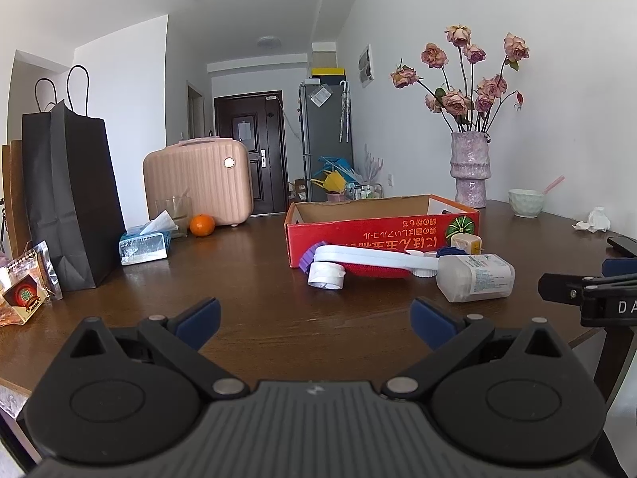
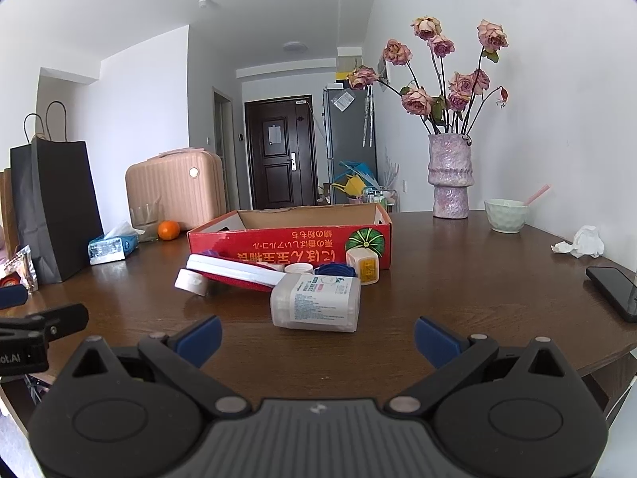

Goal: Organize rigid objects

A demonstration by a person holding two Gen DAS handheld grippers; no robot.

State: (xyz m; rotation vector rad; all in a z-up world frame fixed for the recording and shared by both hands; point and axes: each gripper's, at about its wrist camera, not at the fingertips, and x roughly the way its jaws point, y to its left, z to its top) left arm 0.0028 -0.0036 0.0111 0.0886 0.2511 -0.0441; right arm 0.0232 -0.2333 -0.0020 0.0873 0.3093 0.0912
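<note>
A red cardboard box (image 1: 366, 239) (image 2: 278, 241) with an open top stands on the brown table (image 1: 247, 290) (image 2: 458, 279). In front of it lies a heap: a clear plastic container (image 1: 475, 277) (image 2: 316, 302) on its side, a white slipper with a red sole (image 1: 370, 261) (image 2: 239, 271), a roll of white tape (image 1: 326, 275) (image 2: 192, 281), a small cream box (image 1: 465, 243) (image 2: 363, 267) and blue rings (image 2: 333, 270). My left gripper (image 1: 314, 320) is open, short of the heap. My right gripper (image 2: 316, 338) is open, just before the container.
A black paper bag (image 1: 67, 195) (image 2: 51, 207), a tissue pack (image 1: 144, 243) (image 2: 113, 246), an orange (image 1: 202, 225) (image 2: 169, 230) and a pink case (image 1: 199, 179) stand at the left. A vase of roses (image 1: 469, 167) (image 2: 450, 175), a bowl (image 2: 505, 215), crumpled tissue (image 2: 581, 243) and a phone (image 2: 615, 292) are at the right.
</note>
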